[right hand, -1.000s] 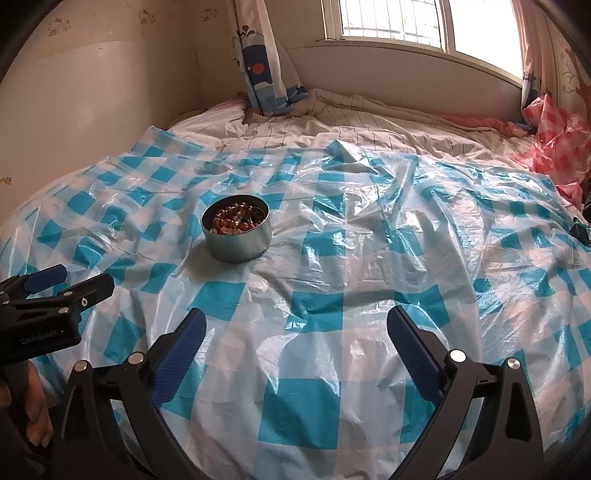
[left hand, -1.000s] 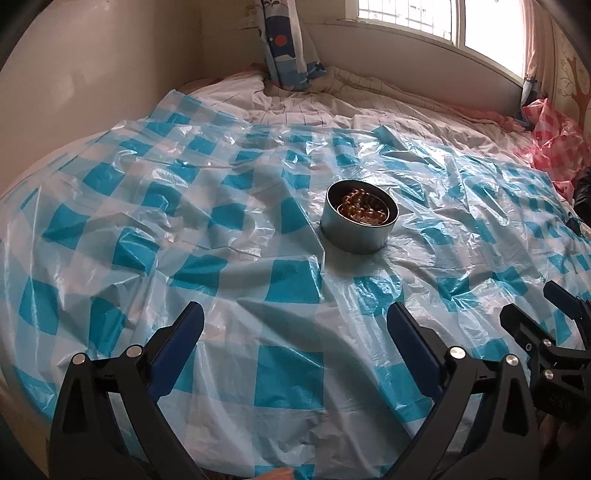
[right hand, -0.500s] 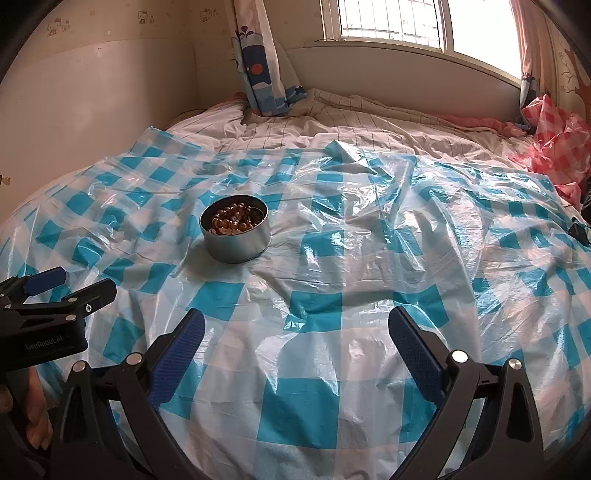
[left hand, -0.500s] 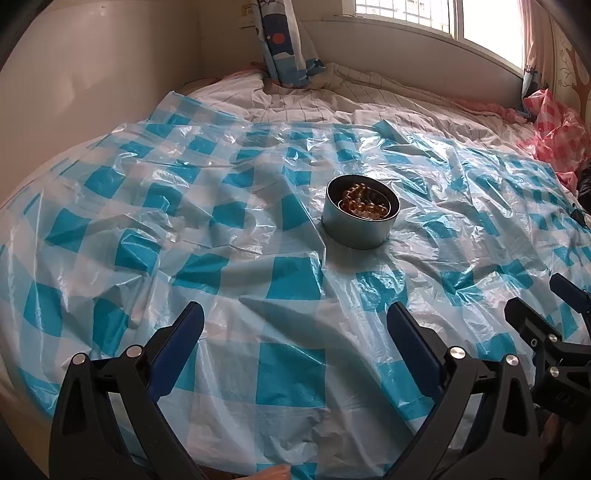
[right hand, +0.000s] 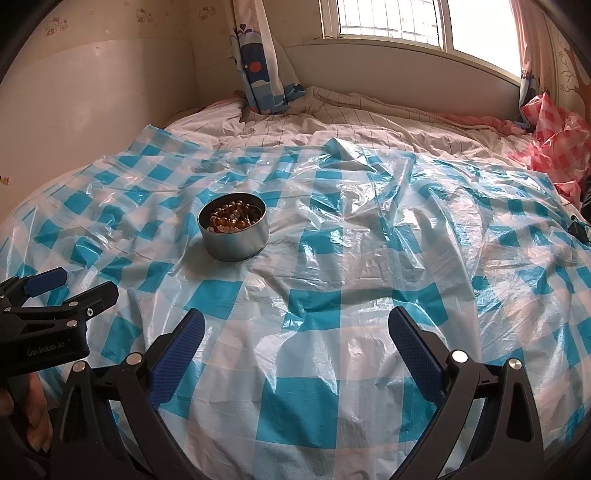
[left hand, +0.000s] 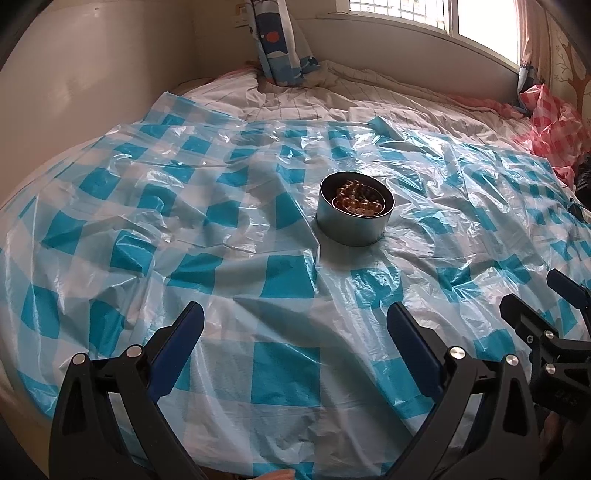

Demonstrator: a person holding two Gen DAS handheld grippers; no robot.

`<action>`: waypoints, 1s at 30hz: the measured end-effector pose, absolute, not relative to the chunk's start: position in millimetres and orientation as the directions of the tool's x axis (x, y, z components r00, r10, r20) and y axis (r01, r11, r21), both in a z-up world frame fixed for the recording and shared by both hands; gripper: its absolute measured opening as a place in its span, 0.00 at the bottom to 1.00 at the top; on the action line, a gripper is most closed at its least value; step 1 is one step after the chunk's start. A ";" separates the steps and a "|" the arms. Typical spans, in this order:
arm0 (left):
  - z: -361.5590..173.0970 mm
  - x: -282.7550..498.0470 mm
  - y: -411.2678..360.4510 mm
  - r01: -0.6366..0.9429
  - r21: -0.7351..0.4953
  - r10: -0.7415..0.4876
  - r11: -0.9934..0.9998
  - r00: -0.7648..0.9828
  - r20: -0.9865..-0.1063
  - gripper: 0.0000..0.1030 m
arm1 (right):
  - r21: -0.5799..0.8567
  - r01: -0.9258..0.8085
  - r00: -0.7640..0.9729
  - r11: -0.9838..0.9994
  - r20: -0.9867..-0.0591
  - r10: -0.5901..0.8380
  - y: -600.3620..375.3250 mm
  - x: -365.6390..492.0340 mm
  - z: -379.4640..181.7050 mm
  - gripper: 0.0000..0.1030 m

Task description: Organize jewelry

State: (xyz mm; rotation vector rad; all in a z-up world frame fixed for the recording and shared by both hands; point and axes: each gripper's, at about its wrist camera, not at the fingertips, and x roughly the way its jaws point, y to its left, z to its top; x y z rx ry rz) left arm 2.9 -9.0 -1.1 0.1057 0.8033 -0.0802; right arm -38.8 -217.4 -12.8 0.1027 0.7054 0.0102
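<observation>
A round metal tin (left hand: 354,214) stands upright on a blue-and-white checked plastic sheet (left hand: 221,258) spread over a bed (left hand: 369,99). Amber beads (left hand: 357,197) lie inside the tin, which has no lid on it.

In the left wrist view the left tongs (left hand: 293,332) are released, jaws spread wide, empty, over the sheet; the tin sits ahead of them, slightly right of centre and well apart. At the right edge of this view the right tongs (left hand: 535,299) show from the side, also spread.

In the right wrist view the right tongs (right hand: 295,330) are released and empty, and the tin (right hand: 232,229) lies ahead and to the left. This view looks deeper into the tin, showing the beads (right hand: 231,218) heaped across most of its floor. It also shows the left tongs (right hand: 70,286) from the side at the lower left, with fingers (right hand: 37,424) of a hand below them.

Both views show a curtain (right hand: 258,62), a window (right hand: 388,18) and a pink checked bag (right hand: 557,136) at the far right of the bed.
</observation>
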 end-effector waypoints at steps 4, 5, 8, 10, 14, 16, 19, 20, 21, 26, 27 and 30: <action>-1.1 2.0 -10.7 0.118 0.059 -0.039 0.991 0.693 -0.720 0.93 | 0.098 0.025 0.761 0.995 -0.647 0.044 -217.3 -38.6 -12.8 0.93; -1.0 1.7 -11.5 0.121 0.059 -0.042 0.991 0.693 -0.719 0.93 | 0.098 0.025 0.761 0.995 -0.647 0.044 -217.3 -38.7 -12.8 0.93; -0.6 1.0 -11.9 0.125 0.057 -0.047 0.991 0.695 -0.717 0.93 | 0.097 0.025 0.761 0.995 -0.647 0.043 -217.1 -38.5 -12.8 0.93; -0.1 0.9 -11.1 0.127 0.054 -0.050 0.990 0.697 -0.716 0.93 | 0.096 0.025 0.761 0.995 -0.648 0.043 -217.0 -38.5 -12.7 0.93; 0.6 0.4 -9.9 0.127 0.049 -0.054 0.991 0.696 -0.716 0.93 | 0.096 0.026 0.761 0.995 -0.648 0.043 -217.6 -38.7 -13.6 0.93; 0.7 0.7 -9.5 0.124 0.049 -0.052 0.991 0.695 -0.717 0.93 | 0.096 0.026 0.760 0.995 -0.648 0.043 -217.5 -38.7 -13.8 0.93; 0.8 1.6 -8.2 0.123 0.047 -0.052 0.991 0.694 -0.718 0.93 | 0.096 0.026 0.760 0.995 -0.648 0.043 -217.0 -38.5 -13.5 0.93; 0.7 1.8 -8.0 0.124 0.047 -0.053 0.991 0.694 -0.718 0.93 | 0.095 0.026 0.760 0.995 -0.649 0.042 -217.0 -38.5 -13.8 0.93; 0.6 2.0 -7.9 0.125 0.047 -0.053 0.991 0.693 -0.719 0.93 | 0.095 0.026 0.760 0.995 -0.648 0.042 -216.8 -38.5 -13.4 0.93; -0.3 2.1 -6.8 0.121 0.048 -0.049 0.992 0.690 -0.722 0.93 | 0.094 0.026 0.760 0.995 -0.649 0.042 -216.3 -38.4 -13.4 0.93; -0.3 2.2 -6.8 0.121 0.048 -0.050 0.991 0.690 -0.722 0.93 | 0.095 0.026 0.760 0.995 -0.649 0.042 -216.3 -38.3 -13.6 0.93; -1.7 2.8 -6.6 0.118 0.052 -0.044 0.992 0.688 -0.725 0.93 | 0.094 0.026 0.759 0.995 -0.649 0.041 -215.9 -38.2 -13.0 0.93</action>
